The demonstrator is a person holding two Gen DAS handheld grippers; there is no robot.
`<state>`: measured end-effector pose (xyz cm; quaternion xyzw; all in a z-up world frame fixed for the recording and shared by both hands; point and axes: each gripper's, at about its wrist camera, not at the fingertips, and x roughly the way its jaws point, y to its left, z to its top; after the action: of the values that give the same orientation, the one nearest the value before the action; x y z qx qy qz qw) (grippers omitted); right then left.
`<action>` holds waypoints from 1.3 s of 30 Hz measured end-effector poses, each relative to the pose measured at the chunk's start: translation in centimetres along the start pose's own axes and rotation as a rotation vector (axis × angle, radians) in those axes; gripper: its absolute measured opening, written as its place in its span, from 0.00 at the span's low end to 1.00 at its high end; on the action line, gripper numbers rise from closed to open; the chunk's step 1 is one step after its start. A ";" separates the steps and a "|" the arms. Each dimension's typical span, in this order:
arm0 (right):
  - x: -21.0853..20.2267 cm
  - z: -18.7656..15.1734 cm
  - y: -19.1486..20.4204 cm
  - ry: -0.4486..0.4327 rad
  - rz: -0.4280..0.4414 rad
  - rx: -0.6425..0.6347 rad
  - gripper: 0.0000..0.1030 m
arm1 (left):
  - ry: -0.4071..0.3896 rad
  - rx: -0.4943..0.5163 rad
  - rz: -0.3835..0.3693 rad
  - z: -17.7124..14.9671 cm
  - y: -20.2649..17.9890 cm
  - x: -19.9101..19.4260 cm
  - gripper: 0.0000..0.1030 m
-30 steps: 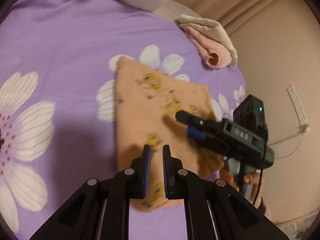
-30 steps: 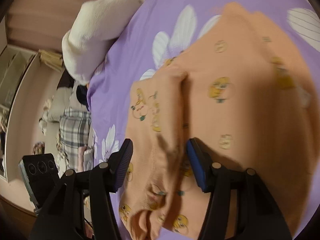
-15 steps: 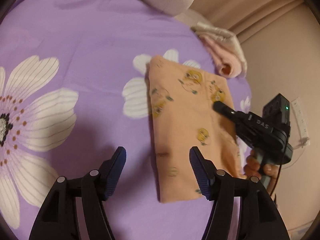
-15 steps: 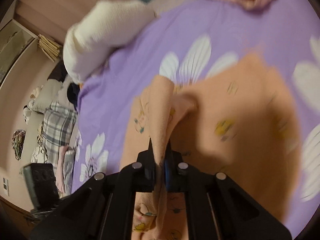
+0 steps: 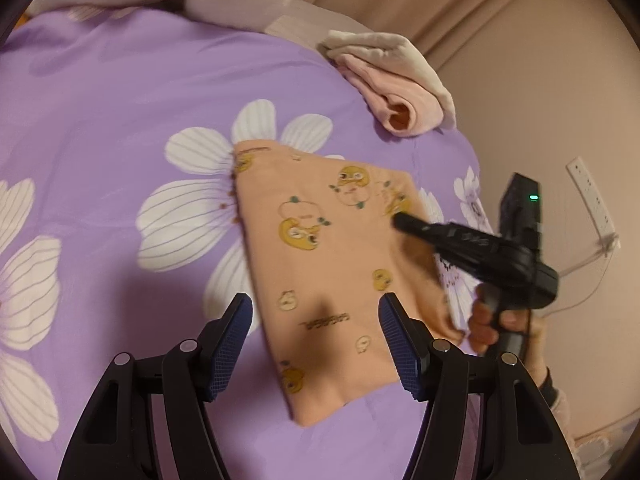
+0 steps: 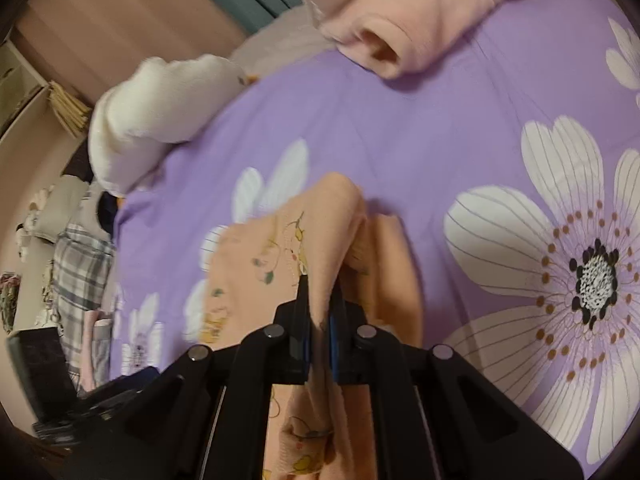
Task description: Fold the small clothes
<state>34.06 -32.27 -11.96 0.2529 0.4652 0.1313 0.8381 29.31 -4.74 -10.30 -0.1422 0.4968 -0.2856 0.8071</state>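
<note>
A small peach garment (image 5: 332,264) printed with yellow cartoon figures lies folded on the purple flowered bedspread (image 5: 120,120). My left gripper (image 5: 316,320) is open and empty, hovering above the garment's near part. My right gripper (image 6: 319,300) is shut on a raised fold of the peach garment (image 6: 320,232) and lifts it off the bed. In the left wrist view the right gripper (image 5: 404,222) reaches in from the right over the garment's right edge, with a hand on its handle.
A folded pink and beige garment (image 5: 396,84) lies at the far edge of the bed; it also shows in the right wrist view (image 6: 412,12). A white pillow (image 6: 160,108) lies beyond. A wall socket (image 5: 592,196) is on the right wall.
My left gripper opened and let go of the garment, then stayed open above it. My right gripper shut on the garment's edge and has lifted it.
</note>
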 end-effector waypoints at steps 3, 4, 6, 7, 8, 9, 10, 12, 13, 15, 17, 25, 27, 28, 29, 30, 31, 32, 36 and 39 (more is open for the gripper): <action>0.7 -0.2 -1.3 0.015 0.013 0.054 0.16 | 0.005 0.017 -0.006 0.0 -0.5 0.4 0.62; 0.2 -0.2 -1.5 0.001 0.020 0.054 0.17 | 0.005 0.024 -0.007 0.1 -0.7 0.5 0.62; -1.7 -0.3 -1.0 -0.063 -0.038 0.005 0.31 | 0.000 0.037 -0.007 0.4 -1.1 1.0 0.62; -2.9 -0.5 -0.7 -0.100 -0.061 -0.029 0.34 | -0.003 0.038 -0.010 0.6 -1.2 1.2 0.62; -4.0 -0.7 -0.6 -0.127 -0.046 -0.058 0.34 | -0.008 0.037 -0.016 0.8 -1.2 1.4 0.62; -5.1 -1.1 -0.2 -0.147 -0.008 -0.088 0.34 | -0.013 0.037 -0.018 1.0 -1.3 1.7 0.62; -6.1 -1.6 0.4 -0.161 0.038 -0.118 0.34 | -0.017 0.036 -0.017 1.2 -1.3 1.9 0.62; -7.5 -3.1 1.8 -0.161 0.089 -0.192 0.32 | -0.018 0.025 -0.022 2.0 -1.3 2.9 0.62; -7.7 -3.7 2.3 -0.154 0.101 -0.220 0.28 | -0.017 0.023 -0.025 2.5 -1.4 3.5 0.62; -7.8 -5.4 2.8 -0.115 0.121 -0.278 0.18 | -0.026 0.028 -0.016 3.3 -1.7 4.3 0.60; -6.9 -7.1 3.1 -0.061 0.120 -0.325 0.15 | -0.046 0.033 0.002 4.4 -1.9 5.2 0.52; -2.6 -10.9 0.8 0.078 0.053 -0.360 0.06 | 0.027 -0.035 0.068 5.6 0.6 11.0 0.36; -2.6 -10.8 0.5 0.074 0.071 -0.347 0.05 | 0.009 -0.042 0.061 5.6 1.0 11.0 0.30; -2.6 -10.8 0.5 0.079 0.071 -0.346 0.05 | 0.005 -0.053 0.054 5.8 1.2 10.9 0.30; -2.6 -10.8 0.6 0.085 0.067 -0.351 0.05 | 0.010 -0.070 0.043 5.9 1.4 10.8 0.30; -2.8 -10.8 0.9 0.093 0.064 -0.359 0.06 | 0.013 -0.082 0.036 6.0 1.5 10.6 0.30; -3.0 -10.8 1.1 0.098 0.070 -0.360 0.11 | 0.015 -0.082 0.035 6.0 1.4 10.3 0.30; -3.5 -10.9 1.4 0.096 0.083 -0.358 0.12 | 0.020 -0.068 0.042 6.0 1.1 9.7 0.30; -5.8 -10.4 2.0 0.015 0.110 -0.362 0.13 | -0.005 0.032 0.037 4.7 -0.3 6.5 0.31; -6.4 -8.4 2.4 -0.063 0.112 -0.339 0.14 | -0.006 0.100 0.024 2.8 -1.3 4.5 0.31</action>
<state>23.59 -30.68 -9.80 0.1374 0.3949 0.2464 0.8744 32.96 -8.63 -11.61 -0.0963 0.4812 -0.2999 0.8181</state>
